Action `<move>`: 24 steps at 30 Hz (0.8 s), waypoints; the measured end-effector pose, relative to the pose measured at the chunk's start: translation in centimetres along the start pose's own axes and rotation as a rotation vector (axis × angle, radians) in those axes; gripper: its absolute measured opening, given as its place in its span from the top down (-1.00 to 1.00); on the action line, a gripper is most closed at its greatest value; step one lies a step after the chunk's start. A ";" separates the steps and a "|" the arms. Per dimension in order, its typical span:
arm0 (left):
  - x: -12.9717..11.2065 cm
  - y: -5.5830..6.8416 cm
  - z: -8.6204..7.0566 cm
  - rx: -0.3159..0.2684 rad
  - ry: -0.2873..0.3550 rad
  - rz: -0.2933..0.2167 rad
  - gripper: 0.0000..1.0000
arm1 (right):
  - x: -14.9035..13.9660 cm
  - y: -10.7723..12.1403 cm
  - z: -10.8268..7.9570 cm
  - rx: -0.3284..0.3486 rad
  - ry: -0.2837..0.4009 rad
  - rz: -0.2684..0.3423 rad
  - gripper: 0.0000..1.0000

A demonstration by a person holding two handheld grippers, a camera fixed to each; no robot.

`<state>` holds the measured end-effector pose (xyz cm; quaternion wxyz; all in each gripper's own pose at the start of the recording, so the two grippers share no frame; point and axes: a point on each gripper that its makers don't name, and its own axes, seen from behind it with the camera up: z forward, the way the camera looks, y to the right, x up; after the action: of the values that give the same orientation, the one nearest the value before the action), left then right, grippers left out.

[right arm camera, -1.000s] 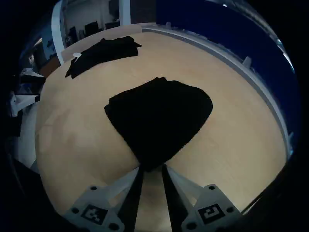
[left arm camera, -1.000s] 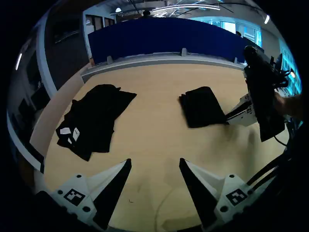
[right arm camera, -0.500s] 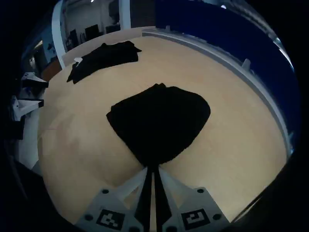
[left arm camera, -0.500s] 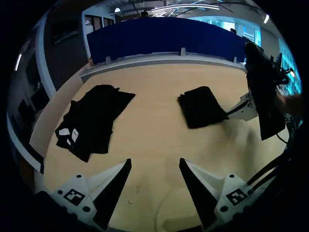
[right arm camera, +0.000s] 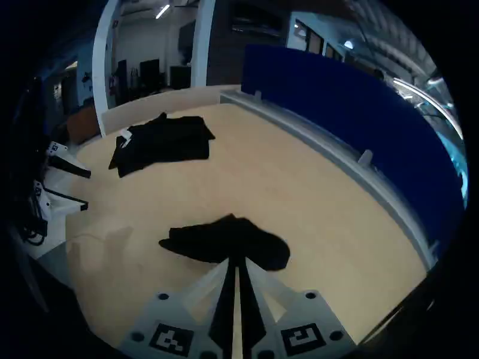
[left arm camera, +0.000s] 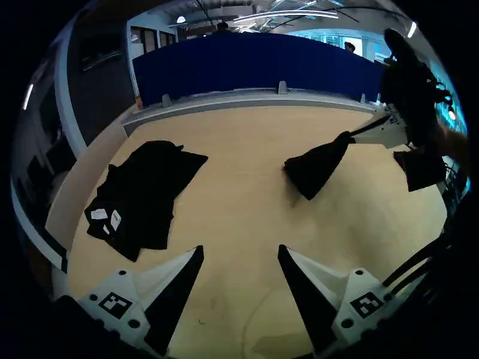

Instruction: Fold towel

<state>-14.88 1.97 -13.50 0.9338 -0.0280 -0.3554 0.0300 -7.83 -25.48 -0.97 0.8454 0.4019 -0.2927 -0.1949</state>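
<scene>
Black towel (left arm camera: 314,167) aloft, corner in right tool (right arm camera: 236,263) — left tool (left arm camera: 240,248) agape.

I'm in an open-plan office: my worktop is a broad pale-wood table (left arm camera: 251,197) with a long blue divider screen (left arm camera: 251,60) standing along its far edge, the kind that splits shared desks. Beyond it I see dark monitors (right arm camera: 149,69) on other desks. Strip lights (left arm camera: 287,12) hang under an exposed ceiling, and bright glazing (left arm camera: 335,40) runs behind the screen.
</scene>
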 end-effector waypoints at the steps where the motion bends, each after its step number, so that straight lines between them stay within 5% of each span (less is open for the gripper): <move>1: 0.2 0.0 0.0 -0.001 0.003 0.001 -0.84 | 0.8 0.2 -0.3 -0.004 0.014 -0.005 0.92; 9: 1.1 0.0 -0.2 -0.004 0.021 0.008 -0.84 | 5.1 1.9 -2.8 -0.029 0.087 -0.037 0.93; 24: 2.0 0.9 -0.5 -0.021 0.036 0.020 -0.84 | 4.6 5.2 -5.2 -0.073 0.091 -0.003 0.92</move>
<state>-13.05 2.98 -12.60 0.9394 -0.0419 -0.3386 0.0350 -0.49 -22.01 2.06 0.8717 0.3797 -0.2459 -0.1884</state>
